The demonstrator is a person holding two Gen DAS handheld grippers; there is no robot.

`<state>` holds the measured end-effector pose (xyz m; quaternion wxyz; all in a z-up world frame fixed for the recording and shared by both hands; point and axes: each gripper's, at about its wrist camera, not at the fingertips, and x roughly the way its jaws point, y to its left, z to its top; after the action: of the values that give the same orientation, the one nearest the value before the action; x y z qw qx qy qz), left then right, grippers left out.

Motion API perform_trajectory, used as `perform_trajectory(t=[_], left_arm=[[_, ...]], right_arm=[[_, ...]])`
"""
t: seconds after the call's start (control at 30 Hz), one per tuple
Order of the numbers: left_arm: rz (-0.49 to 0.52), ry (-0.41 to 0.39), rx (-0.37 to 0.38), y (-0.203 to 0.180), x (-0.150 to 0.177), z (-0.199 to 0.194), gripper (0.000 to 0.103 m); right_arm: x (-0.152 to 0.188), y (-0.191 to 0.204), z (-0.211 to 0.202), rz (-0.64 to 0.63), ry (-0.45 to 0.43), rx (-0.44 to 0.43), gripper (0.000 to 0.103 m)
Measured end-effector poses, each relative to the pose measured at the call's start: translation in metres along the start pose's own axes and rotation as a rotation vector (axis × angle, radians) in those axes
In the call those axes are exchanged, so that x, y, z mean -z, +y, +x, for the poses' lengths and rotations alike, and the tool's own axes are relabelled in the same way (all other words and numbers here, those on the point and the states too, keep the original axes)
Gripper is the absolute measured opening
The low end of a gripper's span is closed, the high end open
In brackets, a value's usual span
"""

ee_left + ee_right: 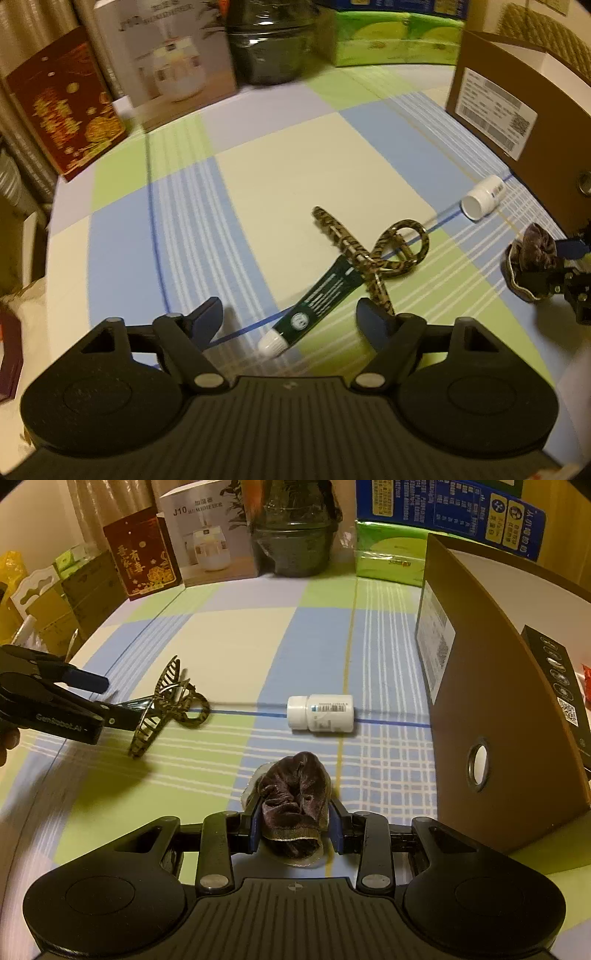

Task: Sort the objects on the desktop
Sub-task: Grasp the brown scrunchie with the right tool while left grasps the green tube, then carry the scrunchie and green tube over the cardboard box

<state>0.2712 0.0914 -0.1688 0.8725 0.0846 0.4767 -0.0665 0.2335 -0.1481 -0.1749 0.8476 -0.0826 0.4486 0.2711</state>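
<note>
Four loose things lie on the checked cloth (229, 642): one hair claw (384, 251), one green tube (321, 302), one white bottle (320, 713) and one brown scrunchie (295, 805). Two grippers are at work. Along the back stand one red box (142, 554), one humidifier box (207, 535), one dark pot (291, 546) and one green tissue pack (388, 561); a brown carton (495, 709) with a round hole stands at the right.

The tube is almost wholly hidden in the right wrist view, behind the claw and the left gripper's fingers. In the left wrist view the claw's lower end lies over the tube's flat end, and the pot and boxes are smeared by blur. The carton is cut off by the frame edge in both views, and the print on the bottle's label is too small to read.

The left gripper (291, 321) has its fingers spread, with the tube's white cap between the tips; they seem to be clear of it, though the blur makes contact hard to judge. The claw lies just beyond, the bottle on its side further right, near the carton. The right gripper (293, 830) is pinched tight on the scrunchie, whose folds bulge out beyond the blue pads (255, 827), low over the cloth in front of the bottle.
</note>
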Motion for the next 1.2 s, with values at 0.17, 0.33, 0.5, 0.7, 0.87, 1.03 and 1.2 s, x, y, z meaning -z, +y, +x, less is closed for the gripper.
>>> perform_trajectory(t=[0.17, 0.33, 0.5, 0.7, 0.87, 1.03, 1.2], left_arm=[[0.037, 0.004, 0.033, -0.003, -0.001, 0.007, 0.055], [0.049, -0.002, 0.071, -0.005, -0.001, 0.003, 0.026], [0.063, 0.017, 0.111, -0.011, 0.007, -0.003, 0.013], [-0.01, 0.05, 0.082, -0.014, 0.029, -0.02, 0.013], [-0.09, 0.072, 0.067, -0.017, 0.054, -0.04, 0.013], [-0.16, 0.096, 0.099, -0.033, 0.074, -0.059, 0.012], [-0.192, 0.107, 0.153, -0.068, 0.085, -0.071, 0.012]], right_arm=[[0.001, 0.0, -0.001, -0.004, -0.001, 0.003, 0.033], [0.001, 0.001, -0.002, -0.009, 0.001, 0.005, 0.033], [0.002, 0.003, -0.003, -0.011, 0.001, 0.008, 0.033], [0.007, 0.001, -0.007, -0.022, 0.009, 0.004, 0.033], [0.019, 0.001, -0.018, -0.045, 0.019, -0.01, 0.033], [0.037, 0.0, -0.035, -0.074, 0.043, -0.037, 0.032], [0.057, -0.004, -0.054, -0.096, 0.071, -0.054, 0.032]])
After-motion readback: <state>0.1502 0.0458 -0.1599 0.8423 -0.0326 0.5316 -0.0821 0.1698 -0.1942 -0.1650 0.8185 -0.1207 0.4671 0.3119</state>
